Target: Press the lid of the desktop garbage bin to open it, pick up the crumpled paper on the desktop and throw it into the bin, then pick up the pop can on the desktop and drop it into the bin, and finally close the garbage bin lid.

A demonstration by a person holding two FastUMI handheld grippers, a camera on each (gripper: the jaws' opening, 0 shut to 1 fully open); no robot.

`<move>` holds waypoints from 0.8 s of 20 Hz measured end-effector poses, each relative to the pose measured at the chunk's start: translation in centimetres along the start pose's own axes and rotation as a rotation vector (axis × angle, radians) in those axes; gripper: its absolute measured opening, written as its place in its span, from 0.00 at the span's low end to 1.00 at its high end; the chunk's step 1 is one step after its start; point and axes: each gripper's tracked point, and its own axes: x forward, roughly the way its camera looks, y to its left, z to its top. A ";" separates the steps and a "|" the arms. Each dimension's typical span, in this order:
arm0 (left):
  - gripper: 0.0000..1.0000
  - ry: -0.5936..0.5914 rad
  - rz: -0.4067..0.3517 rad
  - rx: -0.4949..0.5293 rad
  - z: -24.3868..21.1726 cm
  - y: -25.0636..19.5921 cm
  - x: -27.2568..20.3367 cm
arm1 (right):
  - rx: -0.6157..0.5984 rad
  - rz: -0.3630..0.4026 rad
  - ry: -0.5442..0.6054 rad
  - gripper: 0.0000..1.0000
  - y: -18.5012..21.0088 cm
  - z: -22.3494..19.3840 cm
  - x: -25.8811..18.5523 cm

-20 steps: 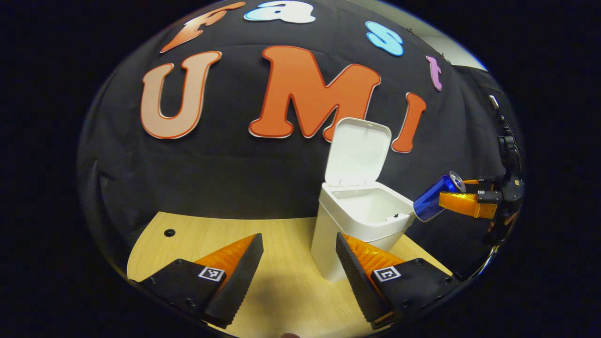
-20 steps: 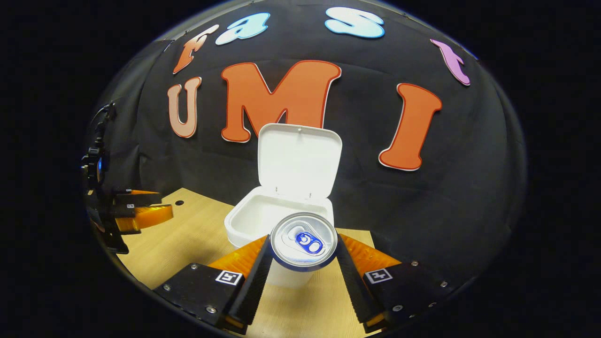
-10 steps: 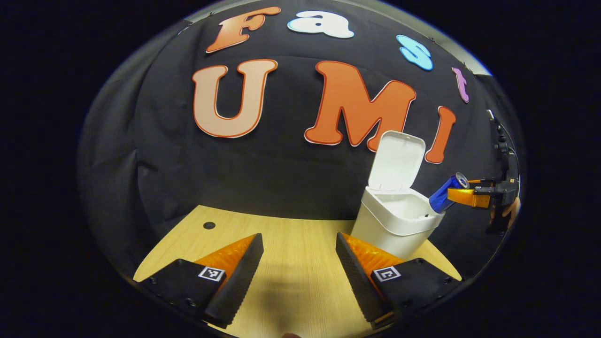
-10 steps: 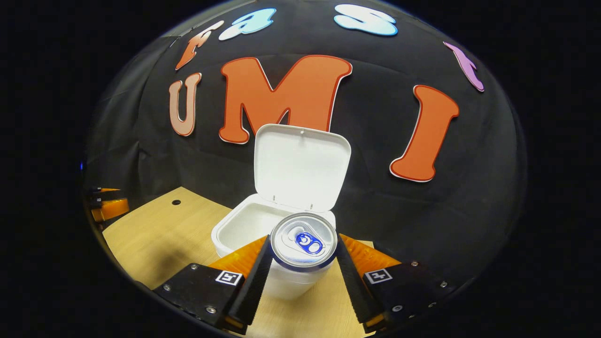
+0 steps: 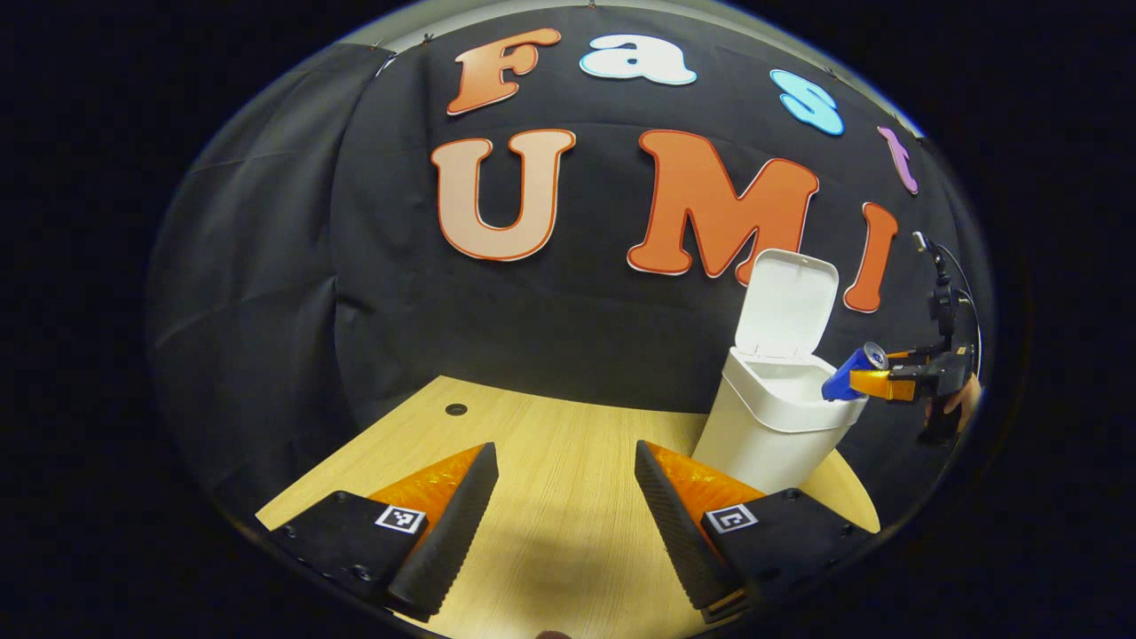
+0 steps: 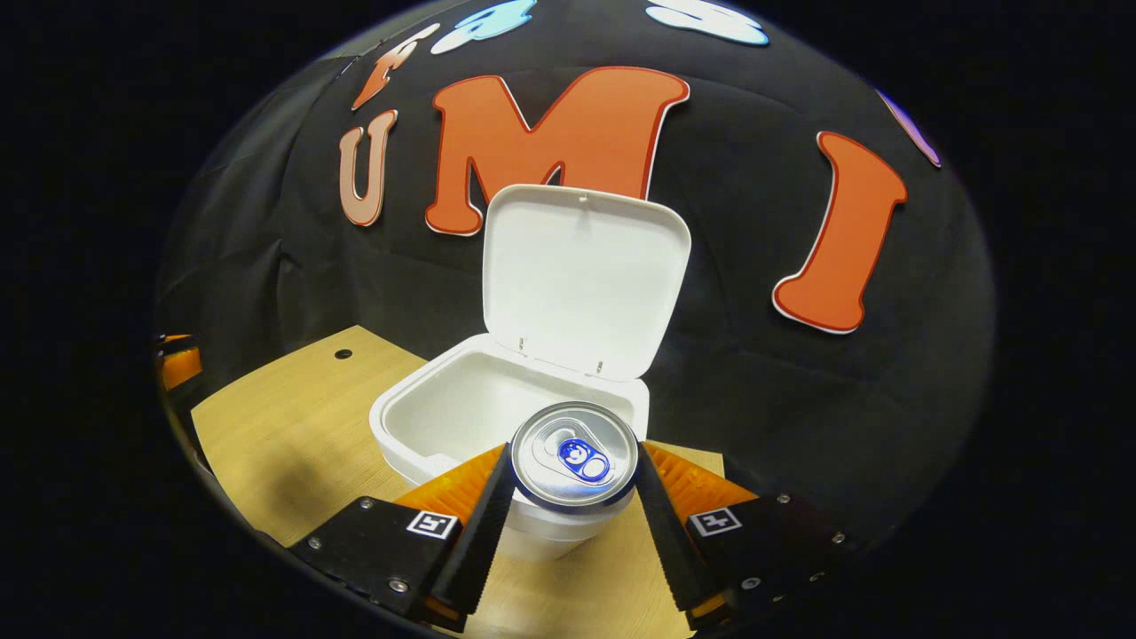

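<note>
left claw (image 5: pixel 566 484) and right claw (image 6: pixel 574 497): wedge fingers with ribbed inner faces, black mounts, square fiducial tags, visible screw heads, thin cable on right unit

White bin (image 6: pixel 461 417), lid (image 6: pixel 581 275) upright, blue can (image 6: pixel 575 454) over rim

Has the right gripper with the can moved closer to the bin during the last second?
Yes. In the right gripper view the bin and its open lid look larger now, so the right gripper, shut on the can, has advanced toward the opening.
</note>
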 end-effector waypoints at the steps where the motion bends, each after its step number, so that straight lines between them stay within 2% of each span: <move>1: 0.99 0.012 0.001 -0.002 -0.3 0.0 0.2 | -0.003 -0.004 0.012 0.80 0.0 -0.5 0.3; 4: 0.99 0.010 -0.022 0.005 0.0 -0.4 1.4 | -0.001 -0.031 0.010 0.82 -0.5 -0.2 0.4; 7: 0.99 0.018 -0.078 0.017 -0.2 -1.8 3.4 | 0.002 -0.064 -0.006 0.83 -1.2 1.0 0.3; 8: 0.99 0.018 -0.097 0.031 0.0 -2.1 4.1 | 0.003 -0.096 -0.016 0.87 -1.9 1.6 0.2; 11: 0.99 0.017 -0.135 0.060 0.0 -2.7 5.2 | 0.041 -0.133 -0.041 0.91 -2.7 3.2 -0.1; 16: 0.99 0.015 -0.195 0.052 0.0 -3.9 6.0 | 0.035 -0.189 -0.150 0.93 -3.5 8.8 -0.5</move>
